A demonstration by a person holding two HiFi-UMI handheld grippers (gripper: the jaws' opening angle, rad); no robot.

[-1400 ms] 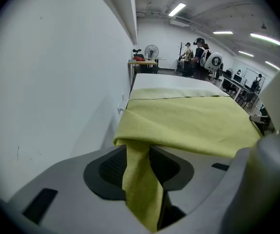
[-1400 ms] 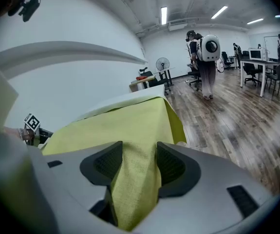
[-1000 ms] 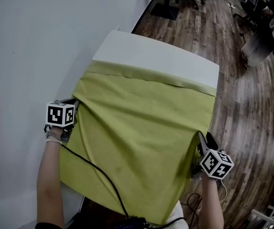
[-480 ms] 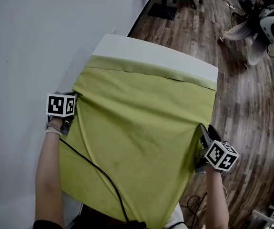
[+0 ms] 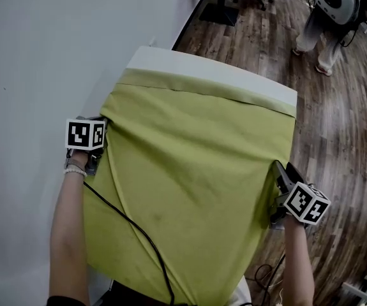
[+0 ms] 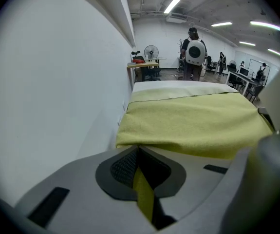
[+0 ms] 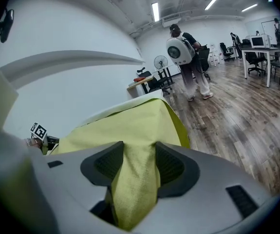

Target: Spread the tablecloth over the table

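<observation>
A yellow-green tablecloth (image 5: 196,164) covers most of a white table (image 5: 221,72); a strip of bare top shows at the far end. My left gripper (image 5: 100,129) holds the cloth's left edge, shut on a thin fold of tablecloth (image 6: 142,194) between its pads. At the right edge my right gripper (image 5: 274,182) is shut on a thick bunch of tablecloth (image 7: 135,179). The cloth (image 6: 193,121) lies fairly flat between them, and its near end hangs toward me.
A white wall (image 5: 36,62) runs close along the table's left side. Wooden floor (image 5: 343,145) lies to the right. A person with a round backpack (image 7: 181,50) stands beyond the table's far end, near desks and chairs. A black cable (image 5: 138,234) trails over the cloth.
Both grippers have moved toward the far end with the cloth, so the bare strip of table is narrower. The person in the background has walked leftward.
</observation>
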